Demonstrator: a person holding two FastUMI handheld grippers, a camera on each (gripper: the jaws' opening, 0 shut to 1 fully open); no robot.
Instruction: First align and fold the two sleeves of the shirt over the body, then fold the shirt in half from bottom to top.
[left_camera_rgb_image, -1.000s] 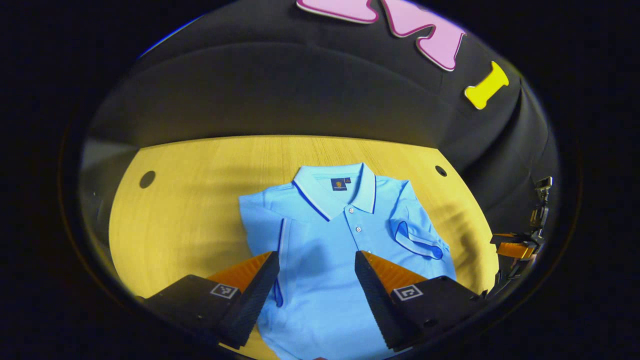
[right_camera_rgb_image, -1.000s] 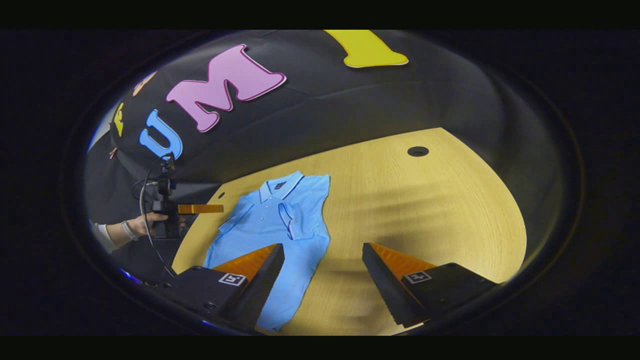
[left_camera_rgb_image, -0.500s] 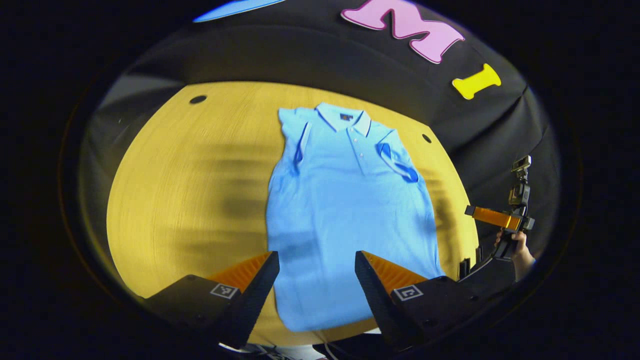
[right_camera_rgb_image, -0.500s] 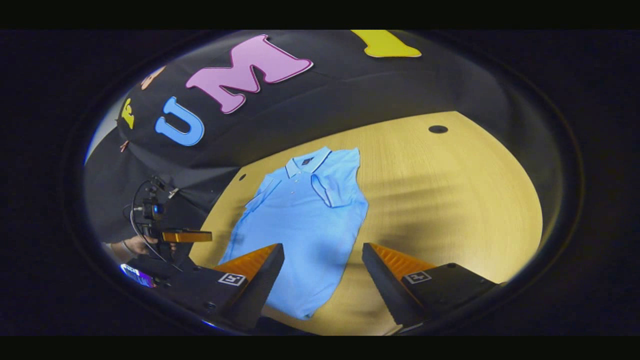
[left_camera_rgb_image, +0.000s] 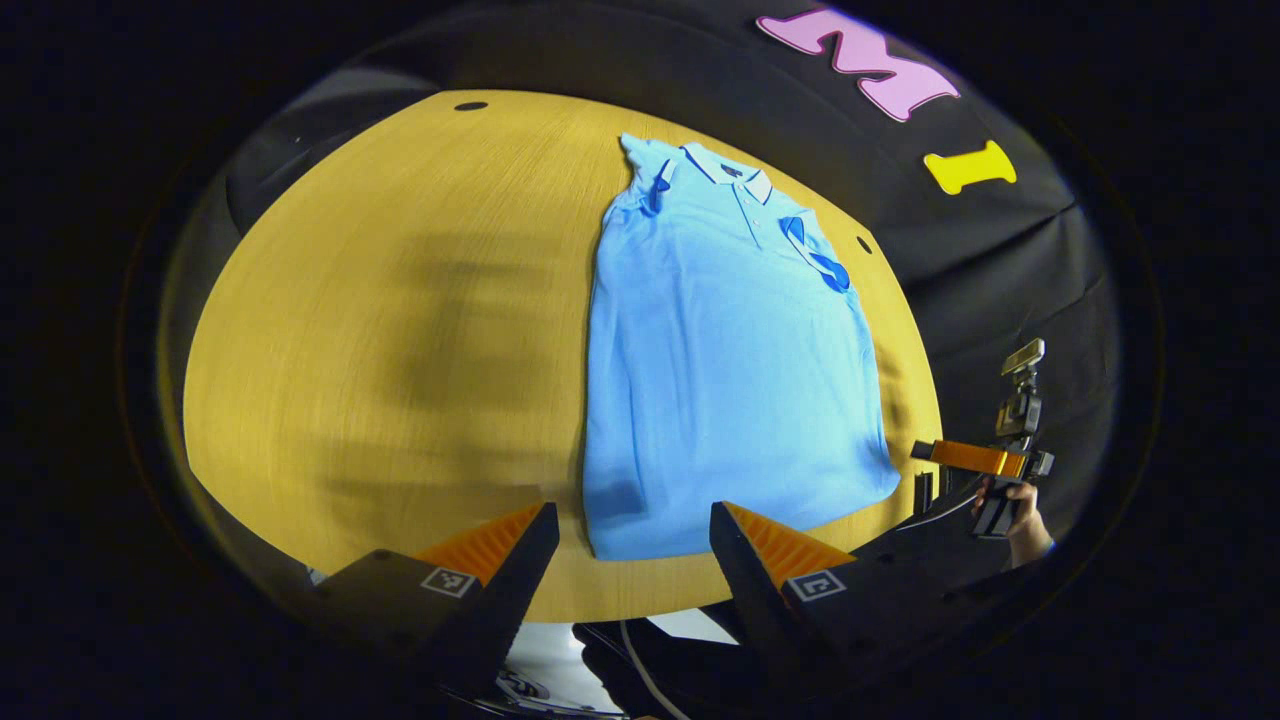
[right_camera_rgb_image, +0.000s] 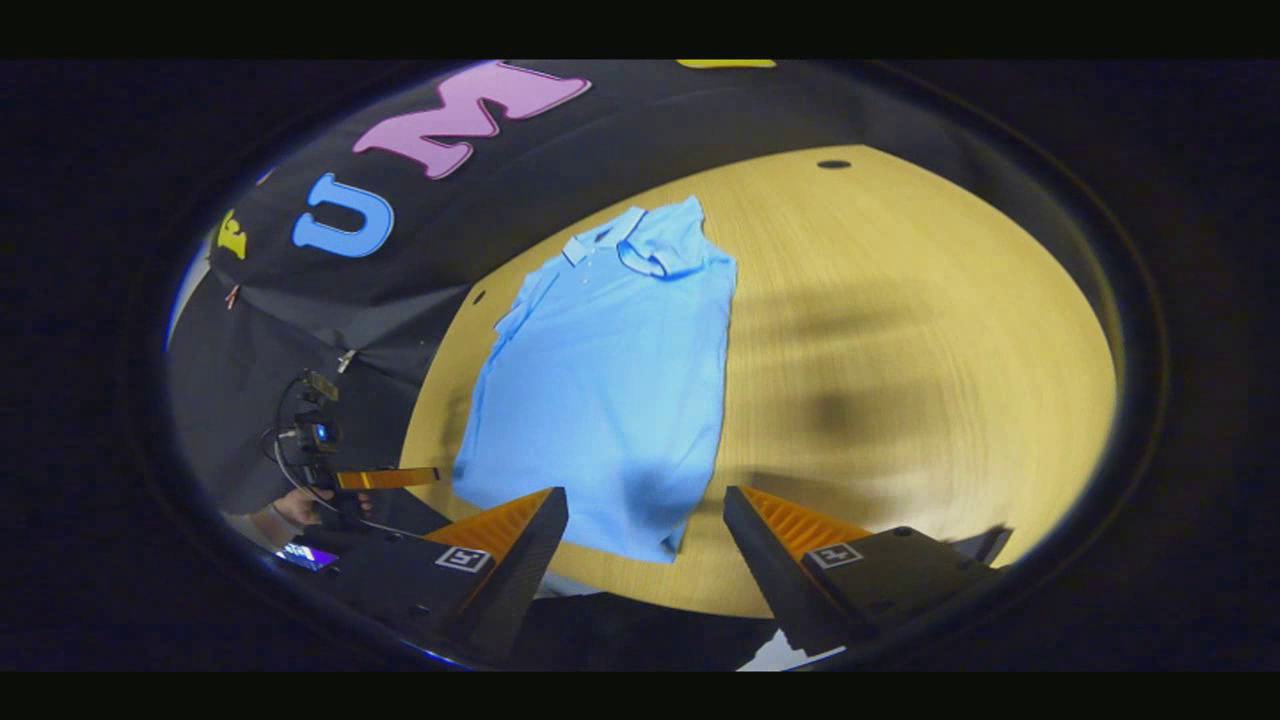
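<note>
Left gripper view: left claw and right claw (both wide open, empty) above shirt hem

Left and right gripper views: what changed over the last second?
Both grippers, left and right, drew back toward the table's near edge, so the whole shirt and its hem now show. Nothing was gripped or released. Jaws stayed open; the shirt lay flat, both sleeves folded in.
</note>
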